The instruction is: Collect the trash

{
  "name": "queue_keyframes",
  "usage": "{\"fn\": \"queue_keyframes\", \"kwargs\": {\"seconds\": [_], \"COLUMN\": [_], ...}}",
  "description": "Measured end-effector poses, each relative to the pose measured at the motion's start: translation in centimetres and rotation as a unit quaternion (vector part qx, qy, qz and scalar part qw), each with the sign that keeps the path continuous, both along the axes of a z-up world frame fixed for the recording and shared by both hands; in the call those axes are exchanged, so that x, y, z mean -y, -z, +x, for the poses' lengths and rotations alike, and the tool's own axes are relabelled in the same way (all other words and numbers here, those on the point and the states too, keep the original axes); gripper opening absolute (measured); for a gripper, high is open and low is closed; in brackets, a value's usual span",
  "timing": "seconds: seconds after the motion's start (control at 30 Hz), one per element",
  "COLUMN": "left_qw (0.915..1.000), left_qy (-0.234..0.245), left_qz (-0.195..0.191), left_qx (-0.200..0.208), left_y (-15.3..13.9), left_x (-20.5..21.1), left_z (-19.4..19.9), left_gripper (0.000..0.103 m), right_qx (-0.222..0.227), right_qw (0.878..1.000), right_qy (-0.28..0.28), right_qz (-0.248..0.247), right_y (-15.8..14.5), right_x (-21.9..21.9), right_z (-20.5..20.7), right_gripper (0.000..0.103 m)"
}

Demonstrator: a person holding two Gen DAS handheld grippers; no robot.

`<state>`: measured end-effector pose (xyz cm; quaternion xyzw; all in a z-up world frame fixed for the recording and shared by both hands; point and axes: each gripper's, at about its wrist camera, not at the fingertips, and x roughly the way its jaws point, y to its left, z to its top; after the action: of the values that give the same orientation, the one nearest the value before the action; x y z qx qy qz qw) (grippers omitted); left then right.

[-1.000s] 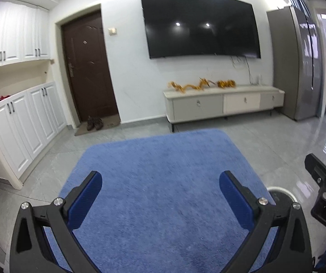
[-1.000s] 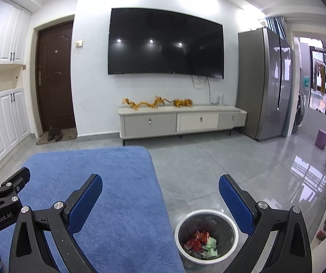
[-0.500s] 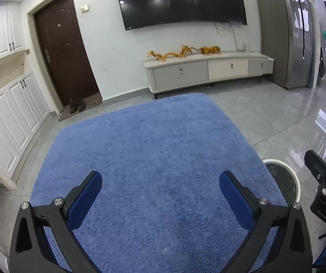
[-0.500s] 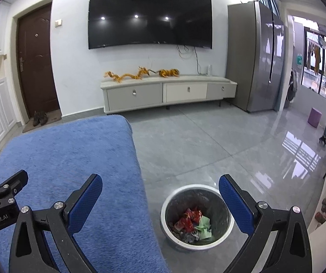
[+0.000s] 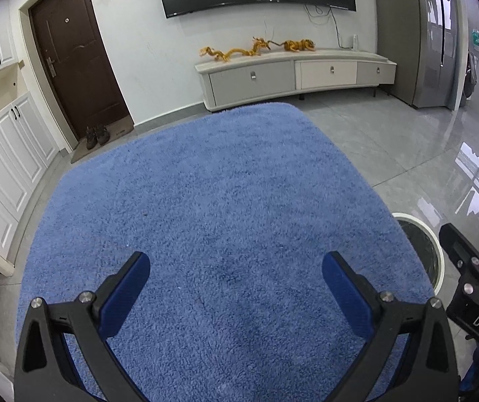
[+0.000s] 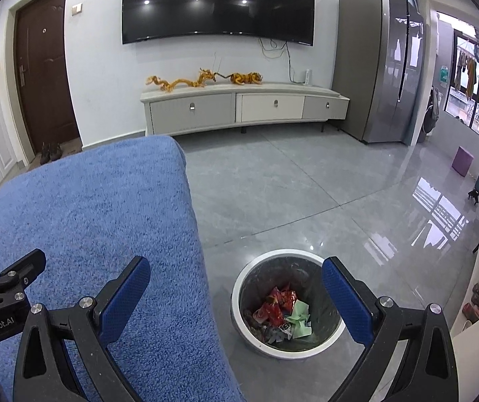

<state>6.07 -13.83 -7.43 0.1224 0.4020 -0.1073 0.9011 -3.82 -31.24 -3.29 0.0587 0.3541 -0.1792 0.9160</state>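
Both grippers hanging spread, gripping nothing: left gripper (image 5: 236,288) at bottom center over blue rug (image 5: 206,217), right gripper (image 6: 236,288) framing trash bin (image 6: 286,305) at lower center, red and green trash (image 6: 283,311) sitting inside. TV cabinet (image 6: 242,107) standing mid-frame beyond.

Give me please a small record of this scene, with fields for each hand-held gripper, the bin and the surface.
left hand-held gripper: open, empty, above blue cloth
right hand-held gripper: open, empty, above bin
trash bin: on grey floor beside cloth, holds red wrappers and green paper
blue cloth: no trash visible on it
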Motion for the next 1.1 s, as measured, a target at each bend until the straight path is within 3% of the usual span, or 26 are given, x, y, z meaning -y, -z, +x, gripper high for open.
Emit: {"fn": "queue_keyframes", "kwargs": {"seconds": [0.3,1.1], "left_qw": [0.9998,0.9998], "left_qy": [-0.004,-0.015], "left_qz": [0.003,0.010], "left_qx": [-0.022,-0.007], "left_y": [1.4,1.7], "left_x": [-0.6,-1.5], "left_z": [1.3,0.7], "left_gripper": [0.103,0.103], "right_qx": [-0.024,-0.021], "right_qw": [1.000,0.999], "right_qy": [-0.004,-0.008], "right_qz": [-0.001,-0.047], "right_y": [1.4,0.7], "right_x": [0.1,-0.6], "right_z": [1.1,0.9], "right_gripper": [0.103,0.103]}}
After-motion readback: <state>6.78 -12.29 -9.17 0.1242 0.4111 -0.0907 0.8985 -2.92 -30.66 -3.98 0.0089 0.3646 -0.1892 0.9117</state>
